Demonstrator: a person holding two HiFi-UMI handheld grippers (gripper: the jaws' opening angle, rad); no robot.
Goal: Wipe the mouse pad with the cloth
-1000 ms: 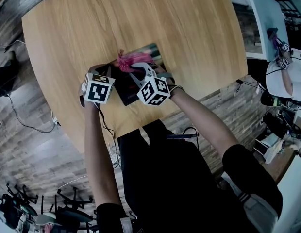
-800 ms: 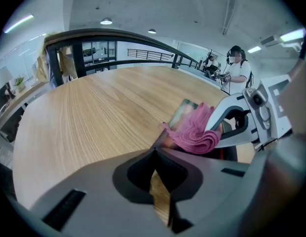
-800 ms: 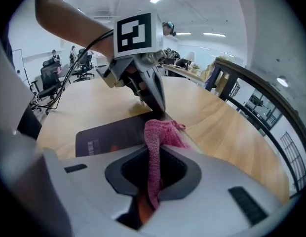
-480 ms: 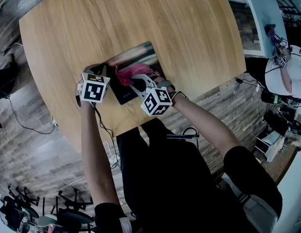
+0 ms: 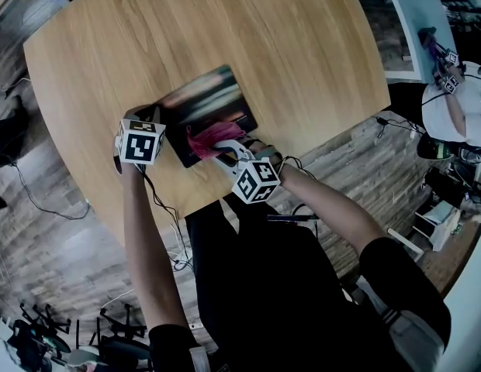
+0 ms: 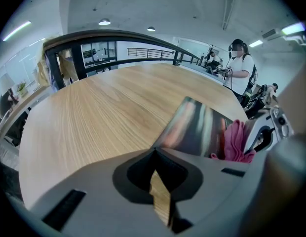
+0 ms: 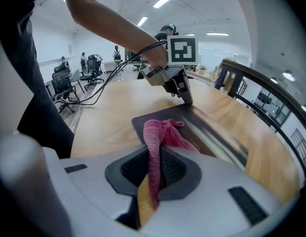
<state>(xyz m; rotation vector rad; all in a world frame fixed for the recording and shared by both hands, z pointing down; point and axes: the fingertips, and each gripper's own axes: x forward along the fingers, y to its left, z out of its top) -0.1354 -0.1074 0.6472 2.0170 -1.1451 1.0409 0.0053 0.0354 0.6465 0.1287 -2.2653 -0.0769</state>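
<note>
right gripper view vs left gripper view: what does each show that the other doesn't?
Only the right gripper view: the right gripper shut on the pink cloth, and the left gripper with its tip on the mouse pad's far corner. Only the left gripper view: the left gripper's own jaws, closed with nothing between them. Both: the mouse pad, the cloth lying on it, and the wooden table.

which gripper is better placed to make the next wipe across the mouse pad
Right. The right gripper has the pink cloth clamped in its jaws, resting on the near edge of the mouse pad. The left gripper is shut and empty, its tip at the pad's corner, seemingly steadying it.
</note>
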